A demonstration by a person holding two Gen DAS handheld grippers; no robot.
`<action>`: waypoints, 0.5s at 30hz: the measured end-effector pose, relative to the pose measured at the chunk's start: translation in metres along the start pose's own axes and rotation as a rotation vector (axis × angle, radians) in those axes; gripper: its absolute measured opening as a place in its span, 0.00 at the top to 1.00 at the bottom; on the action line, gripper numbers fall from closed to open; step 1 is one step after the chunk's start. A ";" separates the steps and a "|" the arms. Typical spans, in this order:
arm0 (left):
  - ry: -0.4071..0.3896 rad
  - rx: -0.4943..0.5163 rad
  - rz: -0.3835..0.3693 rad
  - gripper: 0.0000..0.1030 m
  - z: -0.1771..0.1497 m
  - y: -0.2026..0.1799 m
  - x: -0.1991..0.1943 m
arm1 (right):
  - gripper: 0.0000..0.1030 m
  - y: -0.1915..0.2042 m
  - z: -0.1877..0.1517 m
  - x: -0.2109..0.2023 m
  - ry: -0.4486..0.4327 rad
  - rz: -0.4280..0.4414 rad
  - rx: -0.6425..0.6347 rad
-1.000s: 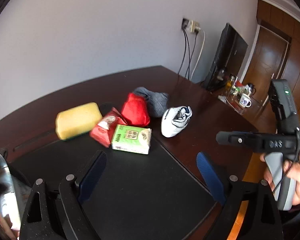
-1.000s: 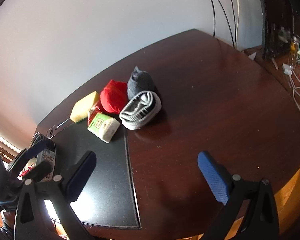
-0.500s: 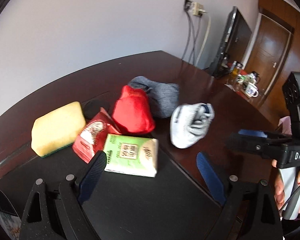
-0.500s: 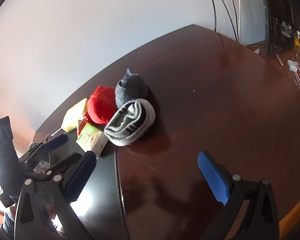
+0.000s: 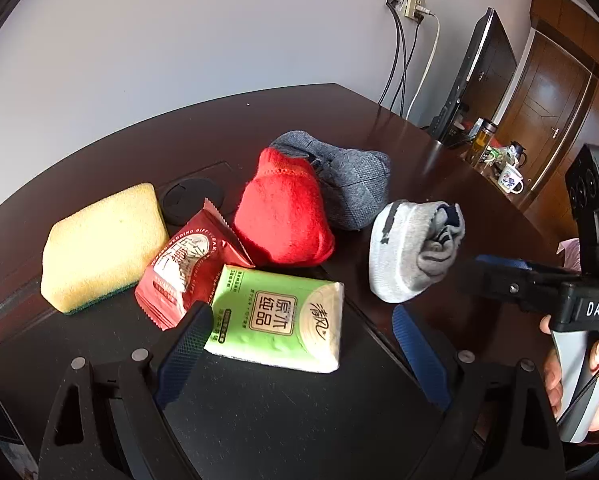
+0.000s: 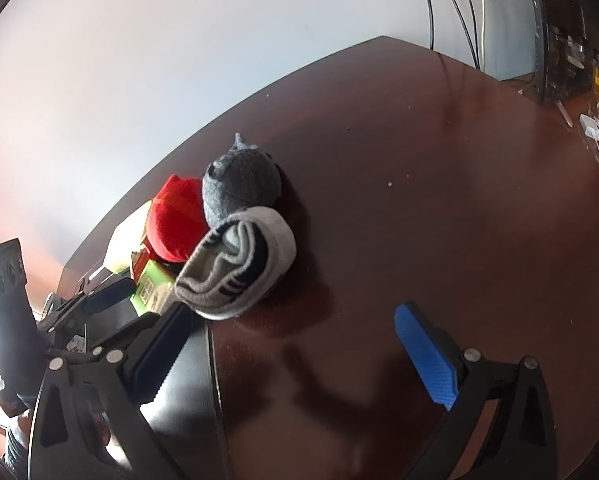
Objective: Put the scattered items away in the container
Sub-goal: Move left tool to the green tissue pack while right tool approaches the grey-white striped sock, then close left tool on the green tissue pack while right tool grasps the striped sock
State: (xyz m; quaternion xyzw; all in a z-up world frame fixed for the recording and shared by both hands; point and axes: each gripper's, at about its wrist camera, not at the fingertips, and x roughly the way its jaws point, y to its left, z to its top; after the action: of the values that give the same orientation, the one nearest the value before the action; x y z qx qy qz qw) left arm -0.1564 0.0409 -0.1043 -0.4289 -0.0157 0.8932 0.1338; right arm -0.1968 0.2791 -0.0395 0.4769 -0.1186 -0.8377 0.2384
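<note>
I've brought both grippers down and in toward the pile. My left gripper (image 5: 299,344) now has its left pad at the near left corner of the green tissue pack (image 5: 277,317), which was farther off a second ago. My right gripper (image 6: 291,350) has closed in on the light grey sock (image 6: 243,266), and its left pad now sits just beside it.

Yellow sponge (image 5: 101,246) far left, red packet (image 5: 187,266), green tissue pack (image 5: 279,318) nearest, red sock (image 5: 285,222), dark grey sock (image 5: 353,188), light grey sock (image 5: 413,250) right.
</note>
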 end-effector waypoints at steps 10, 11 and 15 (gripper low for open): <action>0.040 -0.041 -0.011 0.10 0.000 0.016 0.013 | 0.00 0.016 0.003 0.000 -0.046 -0.068 -0.088; 0.045 -0.044 -0.016 0.10 0.000 0.017 0.014 | 0.00 0.018 0.003 0.001 -0.046 -0.070 -0.093; 0.050 -0.047 -0.022 0.10 0.000 0.017 0.015 | 0.00 0.025 0.005 0.004 -0.052 -0.086 -0.125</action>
State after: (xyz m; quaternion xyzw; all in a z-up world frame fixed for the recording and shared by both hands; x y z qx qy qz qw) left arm -0.1686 0.0283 -0.1181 -0.4540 -0.0379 0.8801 0.1337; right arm -0.1958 0.2555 -0.0298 0.4436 -0.0517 -0.8651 0.2284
